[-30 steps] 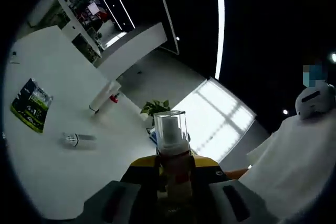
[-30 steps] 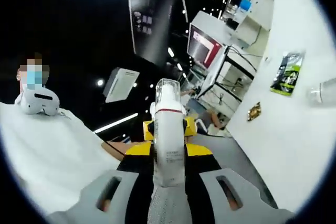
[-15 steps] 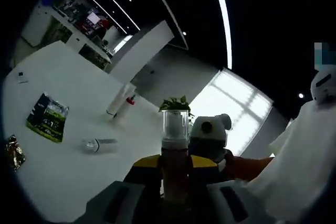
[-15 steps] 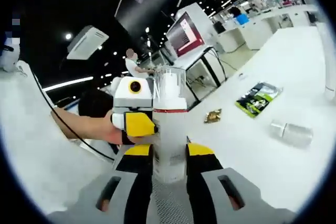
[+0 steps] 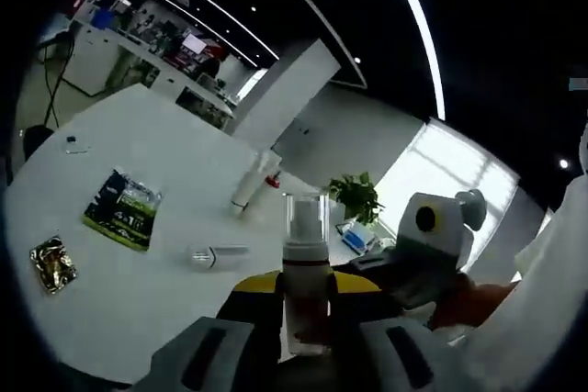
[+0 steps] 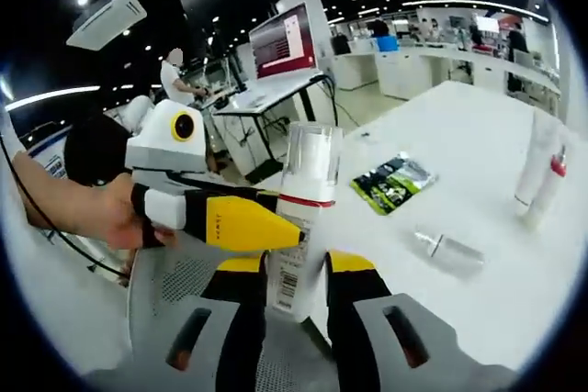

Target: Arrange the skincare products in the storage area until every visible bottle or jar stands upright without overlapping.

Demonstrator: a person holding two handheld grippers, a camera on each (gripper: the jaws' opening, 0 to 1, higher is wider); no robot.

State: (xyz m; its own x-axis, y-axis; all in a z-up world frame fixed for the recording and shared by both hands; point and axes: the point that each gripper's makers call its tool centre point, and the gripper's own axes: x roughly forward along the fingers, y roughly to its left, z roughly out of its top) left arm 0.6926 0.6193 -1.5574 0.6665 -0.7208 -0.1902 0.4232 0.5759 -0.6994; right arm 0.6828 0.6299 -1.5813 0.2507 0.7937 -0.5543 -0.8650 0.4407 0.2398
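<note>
Left tongs (image 5: 306, 314): the yellow-tipped jaws are pressing in on both sides of a pump bottle (image 5: 305, 282), gripping it low on the body and carrying it upright above the near edge of the white table (image 5: 138, 181).
Bottle in the left tongs: it is showing a clear cap over a white pump head and a brownish body; the label is too dark to read.
Right tongs (image 6: 299, 273): the jaws are closing snugly against a white bottle (image 6: 300, 227), holding it upright off the table (image 6: 478, 144) edge.
Bottle in the right tongs: it is wearing a clear cap, a thin red band under the cap and printed text with a barcode low on the side.
Other tongs in view: in the right gripper view the left tongs (image 6: 216, 218) are reaching in from the left, a person's hand (image 6: 110, 213) wrapping the handle, their yellow tip lying just beside the white bottle. In the left gripper view the right tongs (image 5: 427, 250) are sitting to the right of the pump bottle.
Small clear bottle (image 5: 219, 253) (image 6: 448, 251): it is lying on its side on the table.
White tubes (image 5: 254, 181) (image 6: 542, 172): two are standing together farther back, one with a red cap.
Green packet (image 5: 122, 209) (image 6: 393, 181): it is lying flat on the table.
Gold wrapper (image 5: 52, 263): it is sitting crumpled near the green packet.
Background: a potted plant (image 5: 356, 197) is standing beyond the table, and a person (image 6: 175, 75) is working at a desk far back.
</note>
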